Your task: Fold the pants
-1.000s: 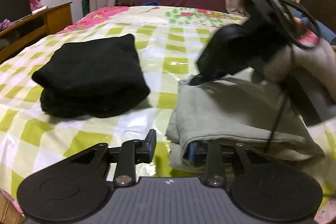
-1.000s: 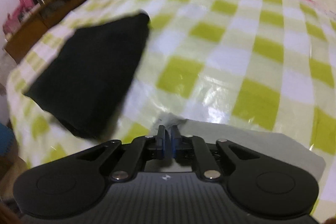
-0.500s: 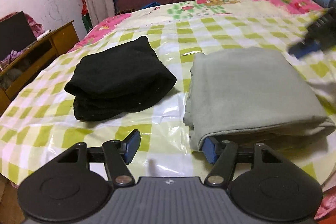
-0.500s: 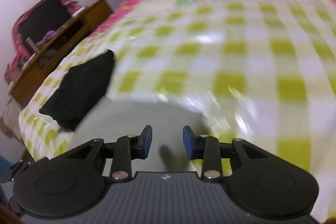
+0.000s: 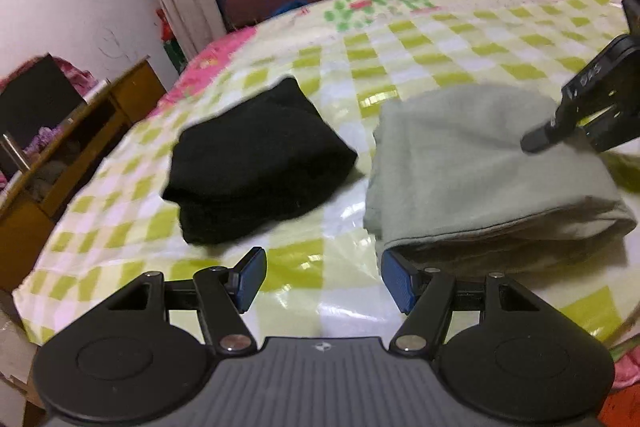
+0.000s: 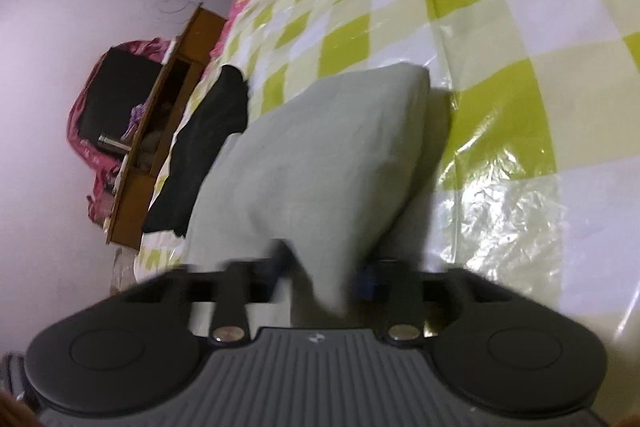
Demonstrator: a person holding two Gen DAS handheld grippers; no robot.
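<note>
The grey pants (image 5: 480, 163) lie folded into a thick rectangle on the checked bed cover; they also show in the right wrist view (image 6: 320, 155). My left gripper (image 5: 324, 283) is open and empty, just short of their near left corner. My right gripper (image 6: 324, 275) is open, its fingers either side of a grey corner fold, not closed on it. It shows in the left wrist view (image 5: 560, 131) over the pants' right side.
A folded black garment (image 5: 256, 167) lies to the left of the grey pants, also in the right wrist view (image 6: 204, 147). A wooden cabinet (image 5: 72, 155) stands left of the bed. The green-checked plastic cover (image 6: 500, 47) spreads to the right.
Both grippers have opened and let go of the grey pants, which now lie flat and folded. My left gripper has pulled back. My right gripper has swung round to the pants' right side.
</note>
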